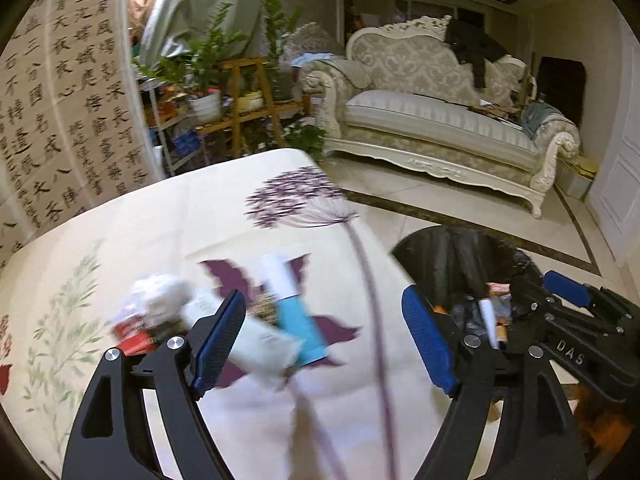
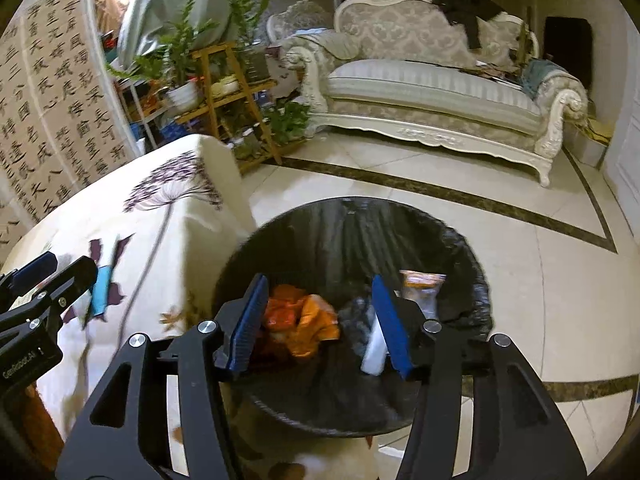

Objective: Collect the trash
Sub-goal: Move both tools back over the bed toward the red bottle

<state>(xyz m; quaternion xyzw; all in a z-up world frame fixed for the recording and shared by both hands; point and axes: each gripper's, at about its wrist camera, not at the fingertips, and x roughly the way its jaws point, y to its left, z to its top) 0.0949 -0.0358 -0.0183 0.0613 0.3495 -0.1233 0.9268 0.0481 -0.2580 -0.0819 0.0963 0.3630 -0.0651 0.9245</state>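
Several pieces are already seen inside the black-lined trash bin point(image 2: 352, 240): an orange wrapper point(image 2: 304, 320), a clear snack packet point(image 2: 422, 288) and a white strip point(image 2: 374, 350). The right gripper point(image 2: 320, 322) is held above the bin mouth, jaws apart and empty. On the floral tablecloth point(image 1: 168, 216) more remains: a crumpled white tissue point(image 1: 160, 296), a white tube point(image 1: 248, 336), a teal tube point(image 1: 298, 328) and a red wrapper point(image 1: 134, 338), at ten to twelve o'clock of the left gripper point(image 1: 324, 334), whose jaws are spread with nothing held. The task is judged partly done. The table edge lies between pile and bin.
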